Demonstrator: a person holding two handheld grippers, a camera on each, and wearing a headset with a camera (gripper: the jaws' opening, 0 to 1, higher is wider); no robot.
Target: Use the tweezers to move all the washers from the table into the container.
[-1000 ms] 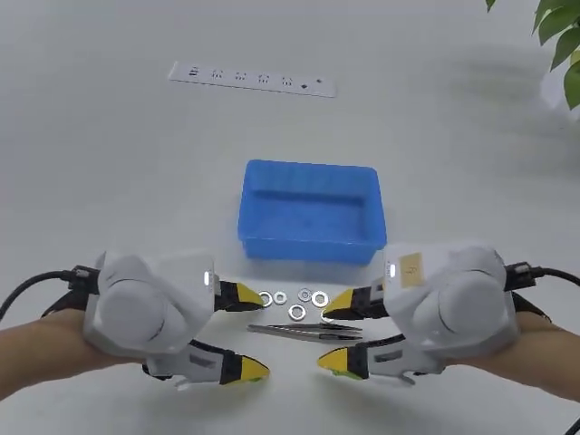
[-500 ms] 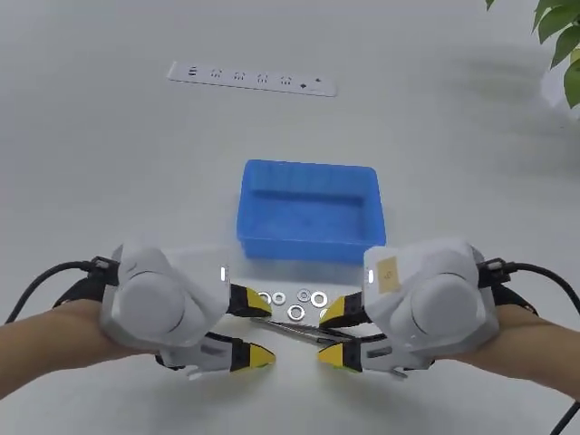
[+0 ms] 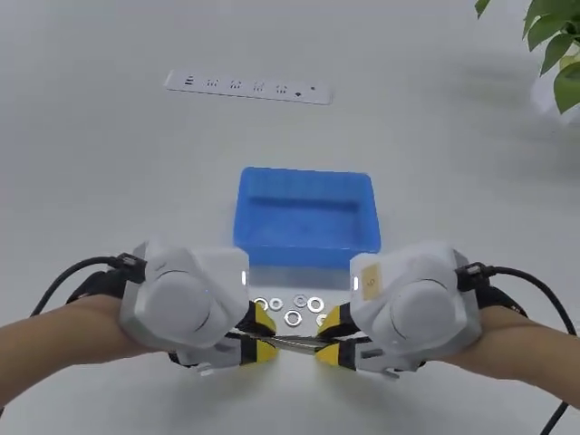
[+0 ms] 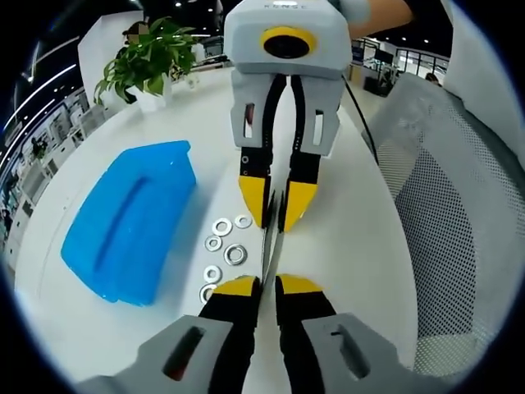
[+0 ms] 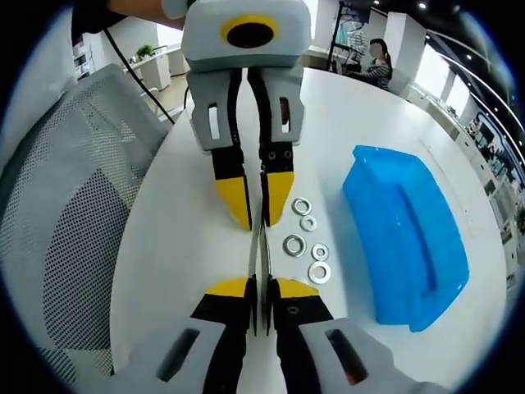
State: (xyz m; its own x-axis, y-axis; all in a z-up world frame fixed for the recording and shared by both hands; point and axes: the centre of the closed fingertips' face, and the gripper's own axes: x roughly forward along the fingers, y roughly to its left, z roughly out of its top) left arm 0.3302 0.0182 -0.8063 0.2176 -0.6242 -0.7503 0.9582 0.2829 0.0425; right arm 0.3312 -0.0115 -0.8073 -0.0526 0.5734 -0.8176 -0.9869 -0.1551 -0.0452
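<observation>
Both hands have swept inward since a second ago, and the wide-open fingers have closed down. At lower left of the head view the left gripper (image 3: 265, 337) has its yellow fingers (image 4: 238, 287) drawn almost together, and it looks pinched on one end of the tweezers (image 3: 294, 342). The tweezers lie flat on the table (image 3: 109, 181) between the two tips. Just above them sit the washers (image 3: 293, 308), loose and untouched, none in the container (image 3: 308, 245) yet. At lower right the right gripper (image 3: 328, 337) mirrors the first, fingers narrowed onto the other end. So the tool is being taken up, and the real work hasn't started. Farther off, a power strip (image 3: 246, 88) lies at upper left and a plant (image 3: 548, 36) at upper right, both well clear. The washers crowd close to the fingertips, and a careless lift could scatter them.
</observation>
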